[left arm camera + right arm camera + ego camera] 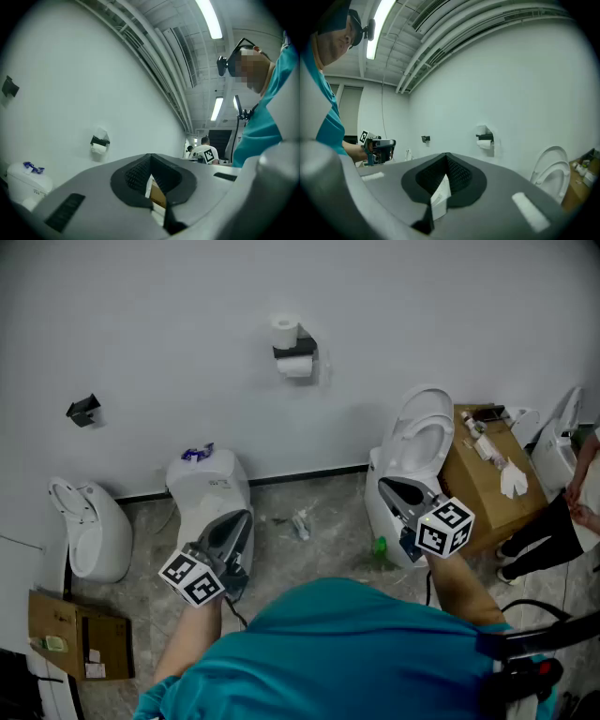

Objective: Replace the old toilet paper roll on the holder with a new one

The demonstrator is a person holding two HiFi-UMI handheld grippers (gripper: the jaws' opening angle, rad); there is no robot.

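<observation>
Nothing of the swap looks started. The holder [296, 349] is fixed high on the white wall [141, 315], with one roll [296, 367] hanging on its bar and a spare roll [285, 329] standing upright on top of it. I'd take the top one for the new roll, though I can't be sure from here.

The person stands well back from it. The left tongs [234, 526] are pressed together with nothing between them, held over a toilet [208, 486] on the floor. The right tongs [394, 488] are likewise together and empty, in front of the open-lidded toilet [424, 432].

All of it remains: closing in on the wall, pulling the hung roll off the bar, and setting the fresh one there.
</observation>
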